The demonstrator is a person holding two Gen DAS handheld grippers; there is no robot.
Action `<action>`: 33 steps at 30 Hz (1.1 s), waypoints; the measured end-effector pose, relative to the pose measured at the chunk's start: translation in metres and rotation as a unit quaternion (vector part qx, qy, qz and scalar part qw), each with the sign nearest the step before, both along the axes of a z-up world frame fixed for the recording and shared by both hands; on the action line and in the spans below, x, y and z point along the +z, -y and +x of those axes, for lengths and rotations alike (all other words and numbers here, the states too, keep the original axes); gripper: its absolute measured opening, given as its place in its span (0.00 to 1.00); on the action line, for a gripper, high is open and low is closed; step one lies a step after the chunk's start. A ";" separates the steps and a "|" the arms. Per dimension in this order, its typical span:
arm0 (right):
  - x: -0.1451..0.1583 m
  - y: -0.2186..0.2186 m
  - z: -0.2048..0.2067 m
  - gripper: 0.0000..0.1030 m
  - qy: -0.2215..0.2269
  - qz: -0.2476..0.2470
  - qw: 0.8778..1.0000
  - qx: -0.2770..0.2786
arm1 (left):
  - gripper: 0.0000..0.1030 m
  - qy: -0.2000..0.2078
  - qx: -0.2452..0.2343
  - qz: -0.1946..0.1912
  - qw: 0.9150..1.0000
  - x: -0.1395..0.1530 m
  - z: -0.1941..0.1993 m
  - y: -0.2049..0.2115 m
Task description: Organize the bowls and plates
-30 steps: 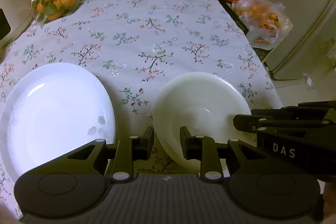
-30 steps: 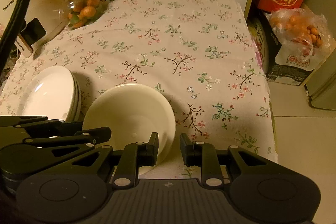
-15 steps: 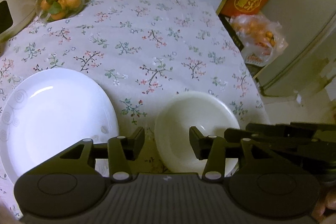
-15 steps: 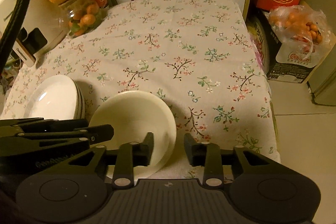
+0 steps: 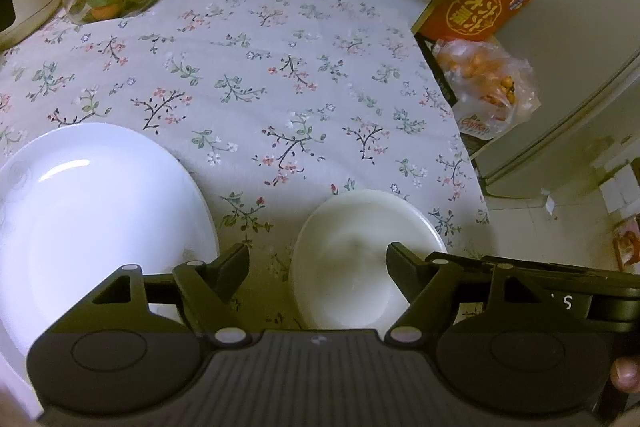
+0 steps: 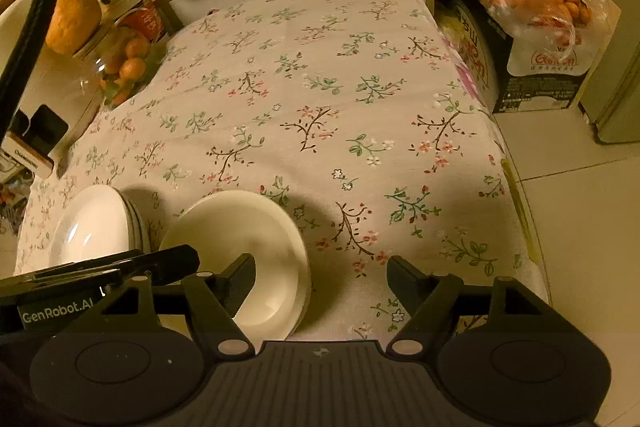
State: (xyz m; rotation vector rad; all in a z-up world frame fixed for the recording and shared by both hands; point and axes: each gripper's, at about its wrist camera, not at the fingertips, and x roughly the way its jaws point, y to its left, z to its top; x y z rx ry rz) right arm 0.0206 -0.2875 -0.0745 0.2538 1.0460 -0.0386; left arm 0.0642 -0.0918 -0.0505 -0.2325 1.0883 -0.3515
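Both tools, left (image 5: 318, 263) and right (image 6: 321, 273), were opening off the cream round ceramic bowl (image 6: 256, 247); released, it sat on the bench right of the white plates (image 6: 94, 223); looked placed.

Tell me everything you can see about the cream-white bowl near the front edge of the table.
The bowl is round, plain, cream-white and glossy, like ceramic or melamine, and looks empty. It sits upright on the flowered tablecloth, near the front edge, just right of a stack of white plates and apart from it. Its rim seems doubled on the right, so it may be more than one nested bowl. Both grippers' jaws are opening: the left gripper straddles its left rim, the right gripper its right rim, and no pad presses on it.
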 end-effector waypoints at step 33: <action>-0.034 -0.014 0.011 0.17 -0.043 0.033 0.999 0.001 | 0.17 0.002 -0.037 0.085 0.996 -0.024 0.003 0.020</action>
